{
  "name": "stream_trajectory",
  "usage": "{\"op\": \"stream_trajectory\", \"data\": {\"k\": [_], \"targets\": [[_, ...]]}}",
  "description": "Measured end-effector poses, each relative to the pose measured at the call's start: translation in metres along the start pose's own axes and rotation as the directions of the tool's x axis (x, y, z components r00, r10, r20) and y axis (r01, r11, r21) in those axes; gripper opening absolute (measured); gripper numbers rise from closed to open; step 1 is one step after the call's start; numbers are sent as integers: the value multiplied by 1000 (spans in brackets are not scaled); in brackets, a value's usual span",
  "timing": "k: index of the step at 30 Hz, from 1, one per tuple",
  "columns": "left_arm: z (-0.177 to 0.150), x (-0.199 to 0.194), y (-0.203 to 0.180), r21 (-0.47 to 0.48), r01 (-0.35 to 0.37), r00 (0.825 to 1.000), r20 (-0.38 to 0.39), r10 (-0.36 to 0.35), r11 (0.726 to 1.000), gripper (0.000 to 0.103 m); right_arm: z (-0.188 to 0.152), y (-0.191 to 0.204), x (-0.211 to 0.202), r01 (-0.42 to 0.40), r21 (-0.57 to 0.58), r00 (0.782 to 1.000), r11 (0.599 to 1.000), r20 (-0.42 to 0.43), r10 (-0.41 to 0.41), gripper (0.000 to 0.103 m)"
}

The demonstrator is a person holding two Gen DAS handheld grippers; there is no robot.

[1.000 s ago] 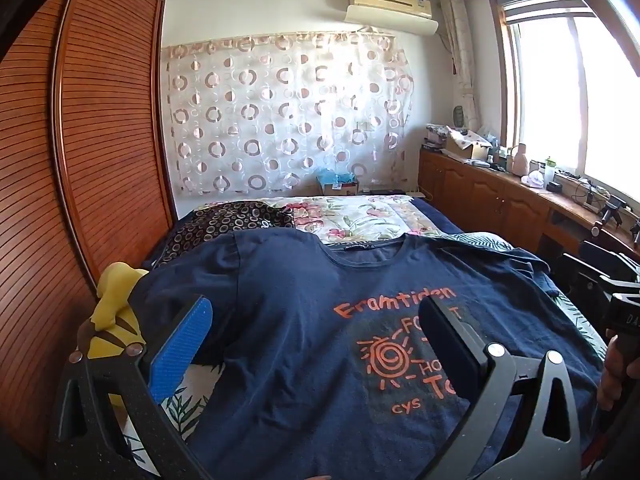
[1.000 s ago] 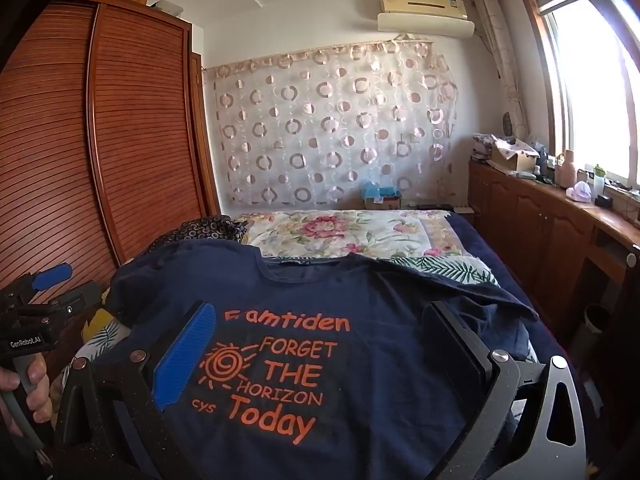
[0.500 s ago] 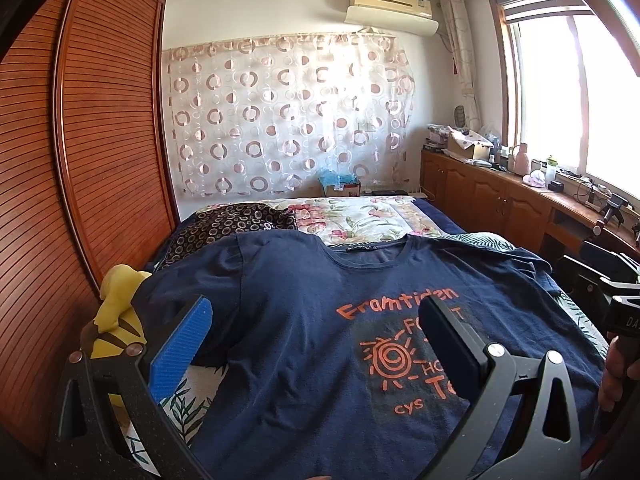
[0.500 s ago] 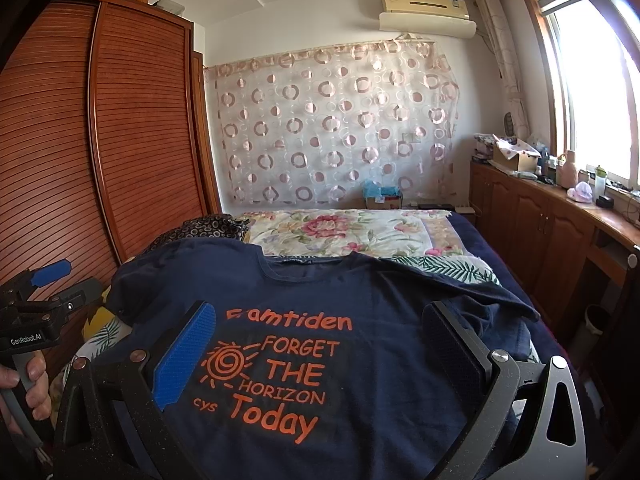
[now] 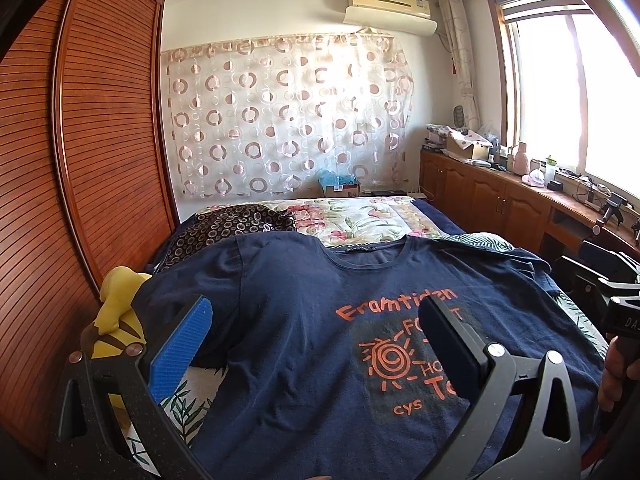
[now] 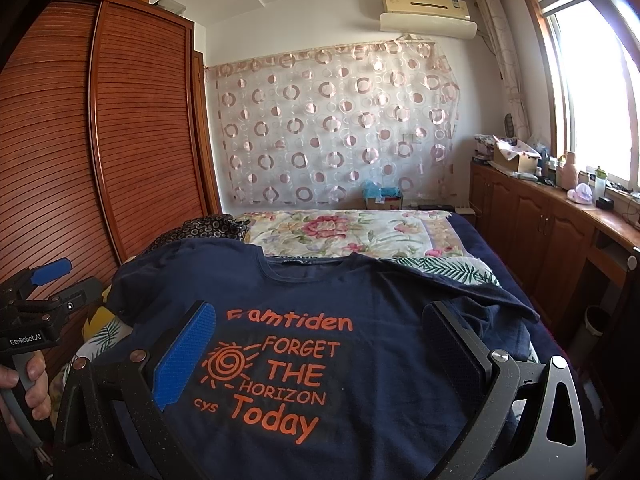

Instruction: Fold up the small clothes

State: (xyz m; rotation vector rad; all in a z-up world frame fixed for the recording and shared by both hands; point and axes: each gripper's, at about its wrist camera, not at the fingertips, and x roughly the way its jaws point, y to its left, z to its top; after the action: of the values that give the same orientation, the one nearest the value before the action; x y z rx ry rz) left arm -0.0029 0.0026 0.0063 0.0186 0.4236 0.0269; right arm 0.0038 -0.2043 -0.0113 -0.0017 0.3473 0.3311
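Note:
A navy T-shirt [image 5: 288,320] with orange print lies spread face up on the bed, collar toward the far wall; it also fills the right wrist view [image 6: 360,320]. My left gripper [image 5: 316,328] is open and empty, held above the shirt's left half. My right gripper [image 6: 320,332] is open and empty above the print. Each gripper also shows at the edge of the other's view: the right one [image 5: 608,292] at the far right, the left one [image 6: 36,304] at the far left. The shirt's hem is hidden under the grippers.
A yellow plush toy [image 5: 116,320] lies at the bed's left edge by the wooden wardrobe [image 5: 80,160]. A floral quilt [image 6: 344,232] and a dark patterned cloth [image 5: 232,224] lie beyond the collar. Wooden cabinets [image 6: 540,232] run along the right under the window.
Both views have tilted slightly upward, so the shirt sits a little lower in frame. Both grippers stay open; the shirt has not moved.

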Motion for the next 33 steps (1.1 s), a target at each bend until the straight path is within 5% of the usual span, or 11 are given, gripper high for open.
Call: {"op": "stream_trajectory", "data": {"k": [33], "targets": [[4,0,-5,6,-4,1000,9,4,1000,103,1,1,-3,-2,-2,1000,1000,3,2,103]]}}
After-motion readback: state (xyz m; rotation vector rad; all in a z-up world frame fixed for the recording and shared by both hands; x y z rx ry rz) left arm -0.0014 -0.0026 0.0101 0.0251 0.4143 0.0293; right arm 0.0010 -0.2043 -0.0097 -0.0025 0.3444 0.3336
